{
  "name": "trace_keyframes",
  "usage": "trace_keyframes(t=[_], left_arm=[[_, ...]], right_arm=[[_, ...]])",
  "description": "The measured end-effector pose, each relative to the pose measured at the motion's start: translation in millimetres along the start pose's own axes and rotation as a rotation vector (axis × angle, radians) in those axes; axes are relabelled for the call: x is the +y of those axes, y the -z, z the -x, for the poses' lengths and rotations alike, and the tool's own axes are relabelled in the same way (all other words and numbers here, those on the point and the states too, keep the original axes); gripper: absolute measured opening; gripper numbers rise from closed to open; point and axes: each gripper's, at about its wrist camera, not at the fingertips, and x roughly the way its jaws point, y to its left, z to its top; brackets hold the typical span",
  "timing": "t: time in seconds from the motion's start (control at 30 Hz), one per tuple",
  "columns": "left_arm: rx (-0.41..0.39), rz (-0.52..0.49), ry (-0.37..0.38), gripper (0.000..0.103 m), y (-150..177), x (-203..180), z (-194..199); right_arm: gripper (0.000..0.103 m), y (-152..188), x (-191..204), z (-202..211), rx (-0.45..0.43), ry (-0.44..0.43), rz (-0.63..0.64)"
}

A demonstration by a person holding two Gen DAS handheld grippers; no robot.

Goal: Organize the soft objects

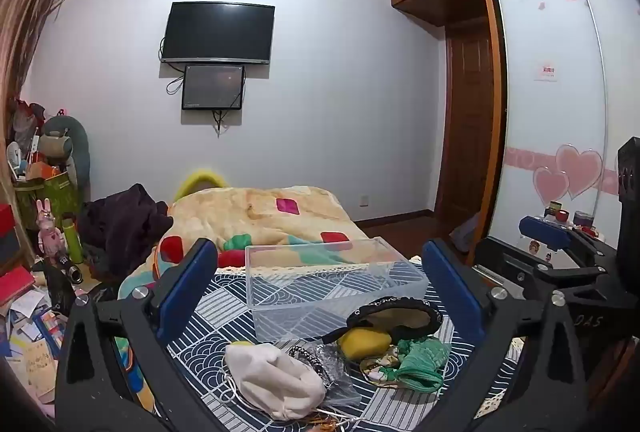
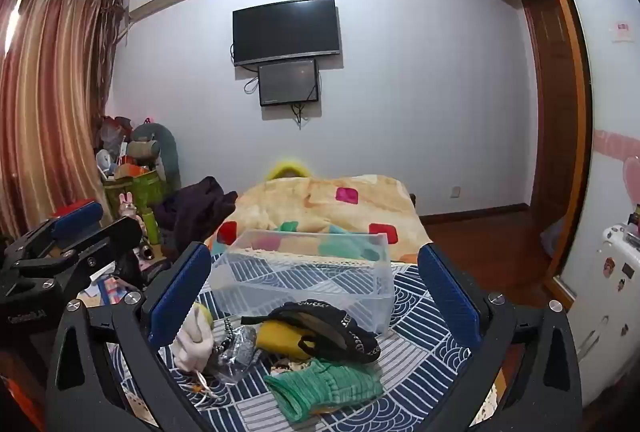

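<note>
A table (image 1: pixel 224 316) under a blue-and-white patterned cloth carries everything; its far edge, trimmed with lace, meets a bed (image 1: pixel 256 212) with a cream blanket, and wood floor (image 2: pixel 480 244) lies open to the right of it. At the far side of the table stands a clear plastic box (image 1: pixel 320 284), long, open-topped and with nothing in it.

The soft things lie in a loose heap just in front of the box, between the fingers of both claws. Largest is a white cloth pouch (image 1: pixel 276 380) with a drawstring, at the left of the heap. Beside it lie a green knitted piece (image 2: pixel 324 388), a black padded item with a chain-like trim (image 2: pixel 320 324) lying over a yellow soft lump (image 2: pixel 280 340), and a crinkled clear wrapper (image 2: pixel 236 352) with dark beads beside it.

The left claw (image 1: pixel 320 288) is spread wide and holds nothing. The right claw (image 2: pixel 316 292) is likewise spread and holds nothing; in the left view only its side shows.

The pouch's cord runs out of frame below, and small bits under the green piece cannot be made out.
</note>
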Motion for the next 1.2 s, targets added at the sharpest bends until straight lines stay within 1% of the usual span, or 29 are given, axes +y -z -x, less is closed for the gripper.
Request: trace_keyframes(t=[0.7,1.2], left_arm=[[0.004,-0.005,0.001,0.103,-0.3,-1.1,-3.2],[-0.011,-0.017,0.003,0.103,-0.3,-5.6,3.9]], right_arm=[[0.103,-3.2,2.3,6.2,-0.015,-0.006,0.001],[0.103,-5.5,0.2,7.8,-0.015,-0.011,-0.017]])
